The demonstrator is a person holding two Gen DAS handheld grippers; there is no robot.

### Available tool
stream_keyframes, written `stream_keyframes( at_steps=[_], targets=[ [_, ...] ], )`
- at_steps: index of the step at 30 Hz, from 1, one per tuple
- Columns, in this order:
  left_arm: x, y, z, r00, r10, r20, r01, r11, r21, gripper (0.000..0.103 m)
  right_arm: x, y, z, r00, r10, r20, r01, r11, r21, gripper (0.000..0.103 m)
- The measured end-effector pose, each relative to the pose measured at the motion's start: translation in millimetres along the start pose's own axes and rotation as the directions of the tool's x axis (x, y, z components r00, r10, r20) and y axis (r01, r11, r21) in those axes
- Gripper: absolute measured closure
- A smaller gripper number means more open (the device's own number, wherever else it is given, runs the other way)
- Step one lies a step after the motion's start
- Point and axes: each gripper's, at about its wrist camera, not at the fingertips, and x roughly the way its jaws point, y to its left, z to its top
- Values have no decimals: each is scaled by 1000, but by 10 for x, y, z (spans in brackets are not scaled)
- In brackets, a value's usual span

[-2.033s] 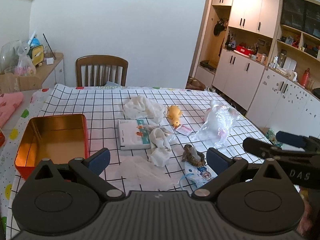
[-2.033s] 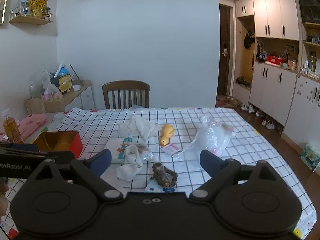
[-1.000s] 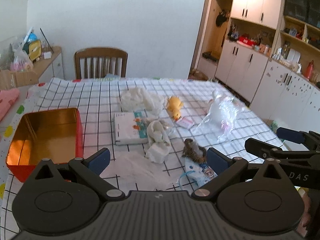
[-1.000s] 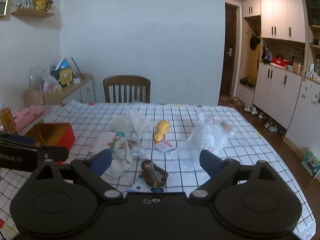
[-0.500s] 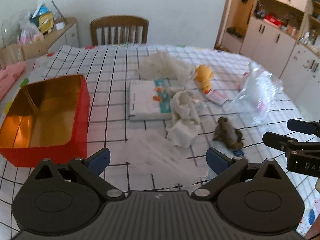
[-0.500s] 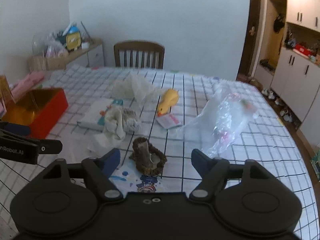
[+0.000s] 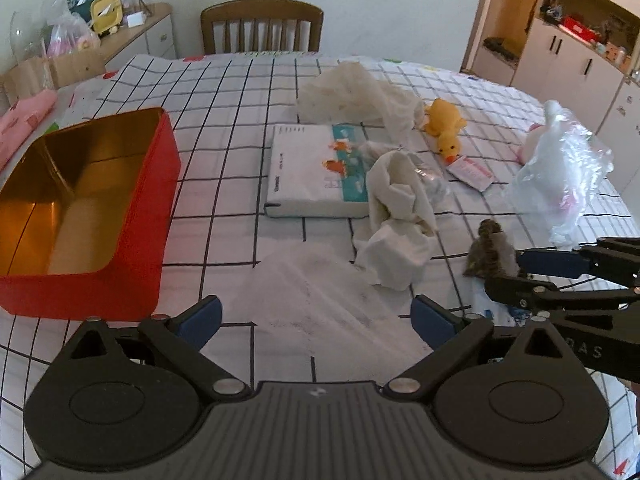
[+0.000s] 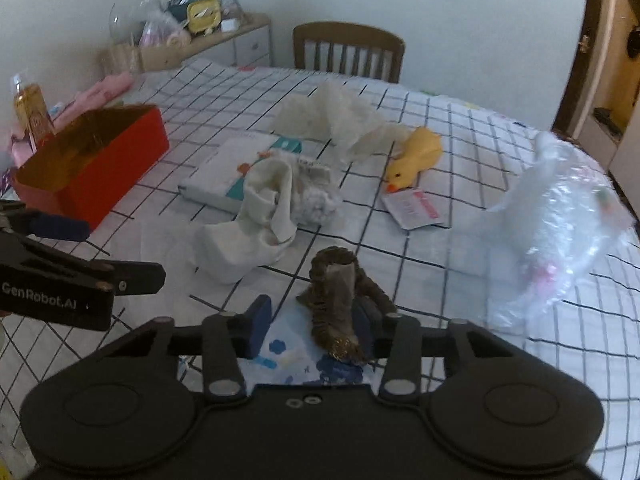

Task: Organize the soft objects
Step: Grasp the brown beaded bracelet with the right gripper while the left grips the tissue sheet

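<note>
We narrow right gripper (image 8: 310, 330) around brown toy (image 8: 340, 304), not yet pinching; left gripper (image 7: 316, 316) spread, waiting near red tin (image 7: 80, 208).

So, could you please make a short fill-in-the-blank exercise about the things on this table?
1. The open tin on the checked tablecloth is ____ on the outside.
2. The yellow toy lying near the tissue pack is a ____.
3. The small brown fuzzy thing sits between the pads of the ____ hand-held gripper.
4. Behind the far edge of the table stands a wooden ____.

Missing words: red; duck; right; chair
</note>
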Motion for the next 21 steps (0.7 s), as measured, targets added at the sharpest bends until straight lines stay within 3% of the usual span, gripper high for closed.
stream_keyframes(
  at_steps=[11, 17, 19, 21],
  targets=[
    [227, 3, -61, 997, -4, -78, 3, 1000, -18, 26, 273, -103, 0, 999, -25, -44, 24, 999, -21, 77],
    [196, -35, -53, 998, -20, -67, 20, 1000, -5, 51, 274, -112, 8, 999, -23, -29, 23, 1000, -16, 91],
    [185, -41, -54, 998, -27, -65, 27, 1000, 1, 65, 246, -117, 14, 999, -26, -20, 25, 1000, -6, 93],
    [181, -37, -52, 997, -36, -64, 36, 999, 3, 72, 211, -127, 22, 1000, -23, -13, 23, 1000, 1, 94]
  ],
)
